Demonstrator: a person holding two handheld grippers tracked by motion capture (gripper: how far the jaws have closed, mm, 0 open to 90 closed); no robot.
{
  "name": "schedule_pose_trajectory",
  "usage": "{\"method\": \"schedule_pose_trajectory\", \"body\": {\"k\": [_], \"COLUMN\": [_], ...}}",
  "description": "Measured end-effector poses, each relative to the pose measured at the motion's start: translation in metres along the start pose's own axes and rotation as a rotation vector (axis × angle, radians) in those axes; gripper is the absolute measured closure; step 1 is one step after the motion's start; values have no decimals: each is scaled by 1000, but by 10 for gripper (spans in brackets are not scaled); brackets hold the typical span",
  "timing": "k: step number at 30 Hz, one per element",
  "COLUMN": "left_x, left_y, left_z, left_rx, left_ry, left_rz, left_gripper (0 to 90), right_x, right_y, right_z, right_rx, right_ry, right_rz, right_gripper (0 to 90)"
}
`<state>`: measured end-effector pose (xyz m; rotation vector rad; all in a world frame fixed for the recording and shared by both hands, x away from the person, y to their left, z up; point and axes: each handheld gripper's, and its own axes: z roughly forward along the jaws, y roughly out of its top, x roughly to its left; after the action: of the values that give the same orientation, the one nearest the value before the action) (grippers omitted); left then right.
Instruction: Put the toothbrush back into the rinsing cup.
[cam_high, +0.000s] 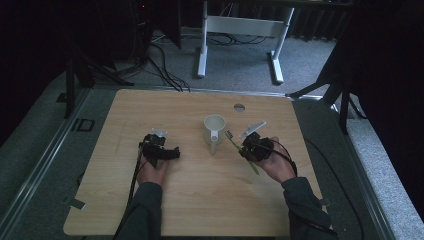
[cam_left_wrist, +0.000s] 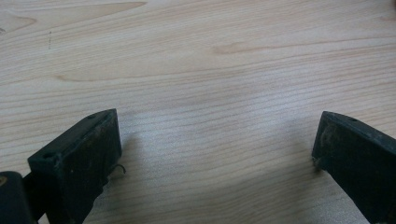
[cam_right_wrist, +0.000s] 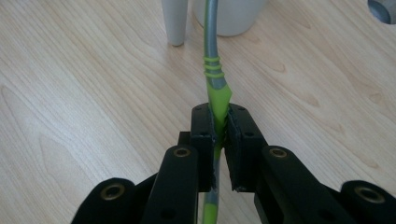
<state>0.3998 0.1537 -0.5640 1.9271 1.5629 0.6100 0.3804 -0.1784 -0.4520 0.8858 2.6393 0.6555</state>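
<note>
Right gripper view: the right gripper (cam_right_wrist: 219, 135) has its fingers clamped on a green-handled utensil (cam_right_wrist: 214, 79), whose grey stem runs ahead of the fingers toward the white cup (cam_high: 214, 128). The left gripper (cam_high: 161, 148) rests on the worktop (cam_left_wrist: 210, 70), fingers spread wide with nothing between them.

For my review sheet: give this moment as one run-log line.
right gripper: shut on green-grey toothbrush | left gripper: open, over bare table | white cup: upright, beside toothbrush

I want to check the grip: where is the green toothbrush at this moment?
The green toothbrush is clamped between the jaws of the right gripper; in the high view it lies right of centre, its head pointing toward the white cup.
</note>
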Motion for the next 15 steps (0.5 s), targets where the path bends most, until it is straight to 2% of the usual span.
{"method": "schedule_pose_trajectory", "body": {"k": [15], "left_x": [0], "left_y": [0], "left_z": [0], "left_rx": [0], "left_ry": [0], "left_rz": [0], "left_gripper": [16], "right_x": [0], "right_y": [5], "right_z": [-6], "right_rx": [-47], "right_ry": [-2], "right_rz": [7], "right_gripper": [821]}}
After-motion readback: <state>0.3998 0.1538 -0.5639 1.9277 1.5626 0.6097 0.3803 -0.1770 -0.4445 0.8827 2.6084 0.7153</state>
